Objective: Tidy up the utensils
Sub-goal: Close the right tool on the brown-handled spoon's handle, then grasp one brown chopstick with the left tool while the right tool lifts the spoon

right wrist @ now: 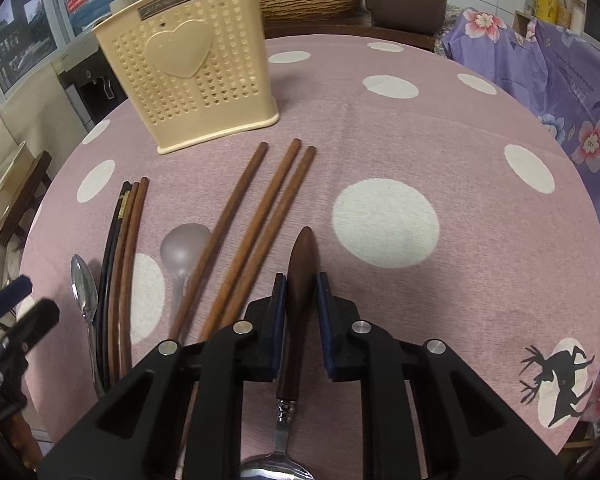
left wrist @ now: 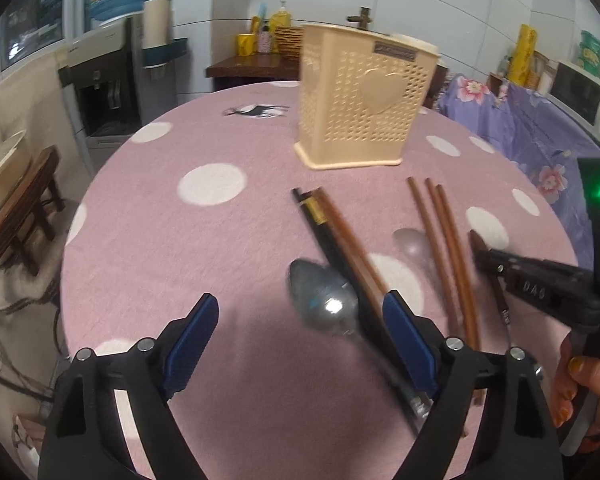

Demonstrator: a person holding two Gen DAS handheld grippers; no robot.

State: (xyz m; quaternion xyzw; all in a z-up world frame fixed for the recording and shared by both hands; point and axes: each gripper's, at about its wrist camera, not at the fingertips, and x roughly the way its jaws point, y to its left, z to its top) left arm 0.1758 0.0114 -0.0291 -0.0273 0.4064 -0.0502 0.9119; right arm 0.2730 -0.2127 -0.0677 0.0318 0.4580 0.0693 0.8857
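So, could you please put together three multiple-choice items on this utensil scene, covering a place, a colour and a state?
1. Where does the perforated utensil holder stand?
A. On the table beyond the chopsticks
B. On the floor
C. On its side by the table edge

2. What colour is the tablecloth?
A. Green with stripes
B. Pink with white dots
C. Plain black

3. What is the right gripper doing?
A. Standing wide open over bare cloth
B. Clamping a chopstick
C. Closed on the wooden-handled spoon

Answers: 1 A, it stands upright past the tips of the chopsticks; 2 B, pink cloth with large white dots; 3 C, its pads sit against both sides of the dark wooden handle.
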